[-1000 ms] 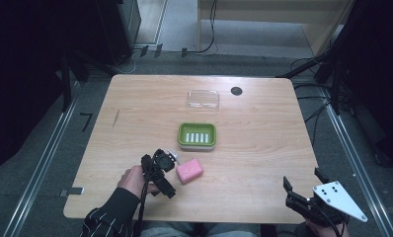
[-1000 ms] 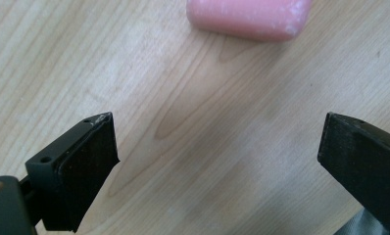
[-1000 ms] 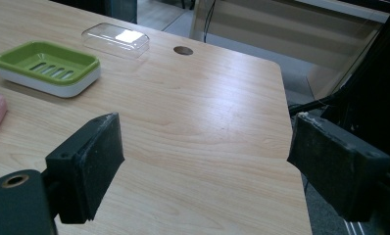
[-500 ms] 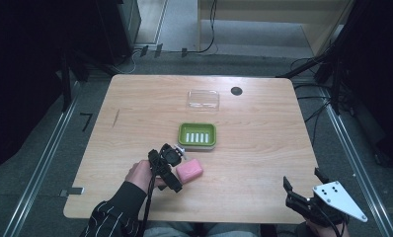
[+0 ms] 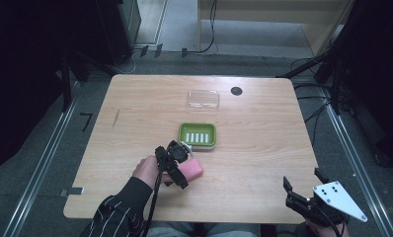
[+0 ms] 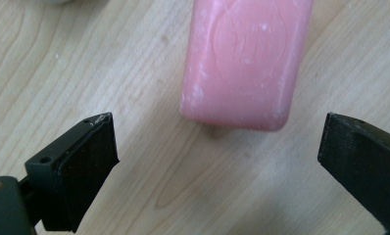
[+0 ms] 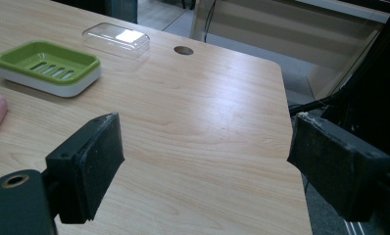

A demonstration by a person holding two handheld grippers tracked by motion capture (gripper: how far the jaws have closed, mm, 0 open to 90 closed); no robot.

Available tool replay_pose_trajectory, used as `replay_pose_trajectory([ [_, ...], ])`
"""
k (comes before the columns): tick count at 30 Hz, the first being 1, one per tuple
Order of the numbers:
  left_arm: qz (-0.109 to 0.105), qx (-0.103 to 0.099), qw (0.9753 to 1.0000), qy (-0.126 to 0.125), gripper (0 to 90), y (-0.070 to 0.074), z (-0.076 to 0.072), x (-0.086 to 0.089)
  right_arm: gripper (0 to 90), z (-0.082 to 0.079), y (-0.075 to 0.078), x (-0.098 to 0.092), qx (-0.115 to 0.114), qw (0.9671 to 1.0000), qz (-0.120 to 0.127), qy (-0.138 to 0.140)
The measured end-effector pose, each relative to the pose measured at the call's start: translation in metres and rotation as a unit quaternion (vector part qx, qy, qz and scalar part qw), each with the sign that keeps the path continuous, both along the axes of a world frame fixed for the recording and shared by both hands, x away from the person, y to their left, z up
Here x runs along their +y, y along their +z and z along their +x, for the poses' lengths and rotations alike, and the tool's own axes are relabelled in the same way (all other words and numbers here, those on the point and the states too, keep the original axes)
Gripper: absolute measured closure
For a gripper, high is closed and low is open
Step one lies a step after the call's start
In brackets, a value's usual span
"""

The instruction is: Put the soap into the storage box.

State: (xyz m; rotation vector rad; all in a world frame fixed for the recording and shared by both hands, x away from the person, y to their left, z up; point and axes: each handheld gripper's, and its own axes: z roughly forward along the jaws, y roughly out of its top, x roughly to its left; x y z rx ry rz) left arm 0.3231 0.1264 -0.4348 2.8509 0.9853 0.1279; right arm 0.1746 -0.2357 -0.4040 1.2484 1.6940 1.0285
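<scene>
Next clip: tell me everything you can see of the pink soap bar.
The soap is a pink rounded-corner rectangular bar with a faint oval stamp pressed into its top and small whitish scuffs. It looks solid and dry. It lies flat on the table, just short of the green dish. The left gripper is open, its jaws either side of the bar's near end, not touching it.

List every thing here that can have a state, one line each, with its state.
pink soap bar: lying flat on the table, not gripped, ahead of the open left fingers.
green soap dish: upright, empty, uncovered.
clear lid: off the dish, resting on the table beyond it.
left gripper: open, fingers apart, aimed at the soap.
right gripper: open, holding nothing, at the table's near right corner.
</scene>
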Motion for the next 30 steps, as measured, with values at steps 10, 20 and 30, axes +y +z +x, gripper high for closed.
replay_pose_trajectory([
  [10, 0.006, 0.003, 0.9999, -0.016, 2.8, -0.005, 0.007, -0.014, 13.5, 0.0, 0.0, 0.0, 0.0, 1.0, 0.001, 0.0],
  [20, 0.016, 0.01, 0.9994, -0.03, 4.3, -0.011, 0.012, -0.028, 13.5, 0.0, 0.0, -0.001, -0.001, 1.0, 0.002, 0.0],
  [30, 0.019, 0.013, 0.9991, -0.036, 5.0, -0.018, 0.015, -0.036, 13.5, 0.0, 0.0, -0.001, -0.002, 1.0, 0.001, 0.0],
])
